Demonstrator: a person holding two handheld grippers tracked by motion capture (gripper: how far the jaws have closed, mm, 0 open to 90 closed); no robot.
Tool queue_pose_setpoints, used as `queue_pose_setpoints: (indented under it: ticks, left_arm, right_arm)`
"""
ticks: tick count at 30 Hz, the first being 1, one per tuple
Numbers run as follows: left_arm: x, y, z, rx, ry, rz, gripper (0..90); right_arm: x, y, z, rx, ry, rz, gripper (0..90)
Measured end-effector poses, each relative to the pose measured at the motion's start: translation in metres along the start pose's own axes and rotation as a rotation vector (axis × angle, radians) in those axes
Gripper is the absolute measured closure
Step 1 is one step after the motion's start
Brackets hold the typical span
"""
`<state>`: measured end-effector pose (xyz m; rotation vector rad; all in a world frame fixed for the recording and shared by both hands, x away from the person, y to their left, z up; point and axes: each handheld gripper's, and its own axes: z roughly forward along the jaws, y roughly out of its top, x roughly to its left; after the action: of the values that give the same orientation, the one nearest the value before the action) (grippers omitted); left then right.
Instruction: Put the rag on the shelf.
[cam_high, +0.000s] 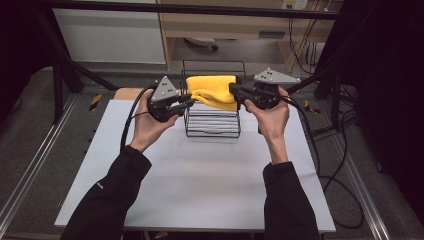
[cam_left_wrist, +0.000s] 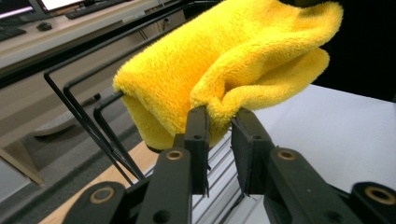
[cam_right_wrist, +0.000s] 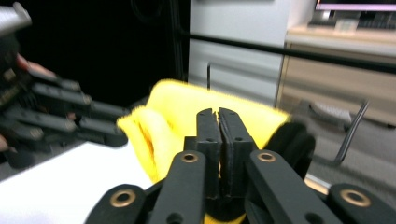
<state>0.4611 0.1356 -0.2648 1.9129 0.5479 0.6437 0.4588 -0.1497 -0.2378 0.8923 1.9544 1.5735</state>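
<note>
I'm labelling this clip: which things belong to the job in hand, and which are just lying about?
In the job:
fluffy yellow cloth
black wire rack
left gripper
right gripper, jaws shut on the cloth

Lying about:
white table top
black cables on the floor

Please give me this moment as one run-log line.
left tongs: pads apart around yellow towel edge, not pressing | right tongs: shut on its other end | towel: draped on wire rack

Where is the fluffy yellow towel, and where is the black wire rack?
yellow towel (cam_high: 212, 90), high view, on its top fold.
wire rack (cam_high: 212, 134), high view, on its front bottom wire.
</note>
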Motion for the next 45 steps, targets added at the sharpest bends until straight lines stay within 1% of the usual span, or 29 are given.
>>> queue_pose_setpoints:
  ticks: [2,4,7,10,12,15,18,20,23,26,30,33,35,40,43,44,45]
  left_arm:
    - [-0.001,-0.002,0.000,0.011,-0.011,-0.001,73.3]
    - [-0.002,-0.005,0.000,0.027,-0.015,0.003,70.7]
    - [-0.003,-0.010,0.002,0.038,-0.021,0.004,68.0]
    - [-0.003,-0.014,0.004,0.057,-0.025,0.001,67.4]
    - [-0.002,-0.016,0.007,0.067,-0.027,-0.010,67.4]
    - [-0.001,-0.017,0.011,0.079,-0.022,-0.026,67.6]
    - [0.001,-0.017,0.016,0.101,-0.007,-0.052,69.6]
    - [0.001,-0.019,0.021,0.110,0.000,-0.063,71.2]
    - [0.003,-0.022,0.024,0.122,0.010,-0.082,72.7]
    - [0.004,-0.026,0.022,0.120,-0.004,-0.108,71.9]
    - [0.005,-0.029,0.015,0.119,-0.012,-0.138,65.4]
    - [0.006,-0.032,0.007,0.120,-0.015,-0.151,60.1]
    - [0.005,-0.034,0.002,0.128,-0.016,-0.159,54.0]
    - [0.003,-0.046,-0.008,0.156,-0.018,-0.162,41.4]
    - [0.003,-0.056,-0.013,0.175,-0.027,-0.172,35.1]
    - [0.003,-0.059,-0.014,0.178,-0.027,-0.174,32.9]
    - [0.003,-0.062,-0.015,0.183,-0.025,-0.176,30.6]
  right_arm:
    - [0.001,-0.008,0.003,0.038,0.007,0.000,88.8]
    - [0.002,-0.017,0.007,0.075,0.003,-0.003,88.5]
    - [-0.001,-0.030,0.010,0.100,0.007,0.013,87.7]
    - [-0.006,-0.041,0.013,0.115,-0.002,0.029,86.5]
    - [-0.009,-0.047,0.016,0.116,-0.008,0.034,85.1]
    - [-0.013,-0.055,0.022,0.128,-0.027,0.029,82.9]
    - [-0.017,-0.059,0.027,0.116,-0.035,0.041,80.6]
    - [-0.018,-0.061,0.029,0.114,-0.038,0.036,78.0]
    - [-0.016,-0.061,0.029,0.108,-0.034,0.033,74.9]
    - [-0.014,-0.061,0.025,0.102,-0.015,0.028,72.0]
    - [-0.011,-0.058,0.014,0.089,0.010,0.028,66.1]
    - [-0.008,-0.058,0.005,0.090,0.012,0.014,59.7]
    - [-0.007,-0.059,0.000,0.103,0.003,0.005,55.0]
    - [-0.011,-0.068,-0.011,0.119,0.001,0.022,43.8]
    - [-0.013,-0.075,-0.017,0.127,0.003,0.033,35.9]
    - [-0.013,-0.078,-0.019,0.134,0.002,0.041,33.5]
    - [-0.014,-0.080,-0.021,0.137,0.000,0.040,31.9]
